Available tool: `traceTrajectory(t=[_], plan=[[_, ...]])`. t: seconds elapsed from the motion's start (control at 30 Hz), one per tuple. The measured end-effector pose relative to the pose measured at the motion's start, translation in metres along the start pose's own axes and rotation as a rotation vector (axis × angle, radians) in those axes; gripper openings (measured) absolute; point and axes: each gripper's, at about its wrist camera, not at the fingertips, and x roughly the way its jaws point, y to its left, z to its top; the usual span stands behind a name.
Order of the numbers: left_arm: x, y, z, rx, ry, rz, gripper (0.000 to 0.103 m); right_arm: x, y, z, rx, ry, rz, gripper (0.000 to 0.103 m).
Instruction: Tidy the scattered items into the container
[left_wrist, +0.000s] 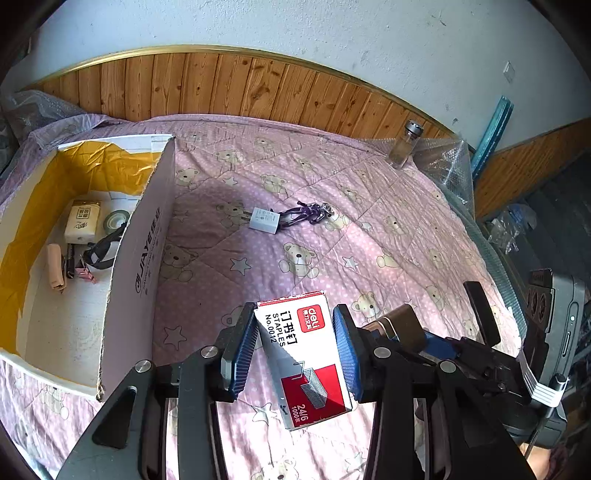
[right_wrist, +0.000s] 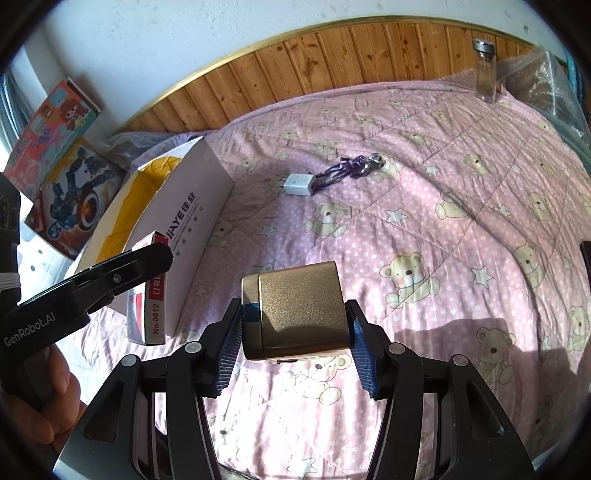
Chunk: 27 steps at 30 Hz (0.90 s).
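My left gripper (left_wrist: 293, 350) is shut on a red and white staples box (left_wrist: 304, 354), held above the pink quilt just right of the white cardboard box (left_wrist: 140, 258). My right gripper (right_wrist: 295, 343) is shut on a gold rectangular case (right_wrist: 299, 314); that case (left_wrist: 400, 325) also shows in the left wrist view, close to the right of the left gripper's fingers. The staples box (right_wrist: 149, 295) and left gripper appear at the left of the right wrist view, beside the cardboard box (right_wrist: 184, 229). A white charger plug (left_wrist: 263, 220) (right_wrist: 300, 184) and a purple cord with keyring (left_wrist: 310, 213) (right_wrist: 351, 166) lie mid-quilt.
Inside the cardboard box lie a tissue pack (left_wrist: 82, 220), a tape roll (left_wrist: 116, 221), a black strap and small items. A glass bottle (left_wrist: 404, 144) (right_wrist: 485, 70) stands at the far right edge by bubble wrap. Toy boxes (right_wrist: 62, 155) lean left of the bed. A wooden headboard (left_wrist: 240, 85) runs behind.
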Motion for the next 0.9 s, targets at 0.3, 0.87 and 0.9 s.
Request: traceTrajectory(t=[0.3, 0.87, 0.9], plan=[[-0.021, 0.004, -0.014, 0.003, -0.030, -0.004, 0.043, -0.012, 0.025, -0.014, -0.039, -0.003, 0.003, 0.057], [-0.064, 0.040, -0.018, -0.048, -0.121, -0.030, 0.043, -0.023, 0.089, -0.010, -0.159, -0.021, 0.004, 0.057], [-0.067, 0.044, -0.018, -0.055, -0.126, -0.032, 0.043, -0.022, 0.094, -0.009, -0.167, -0.021, 0.004, 0.057]])
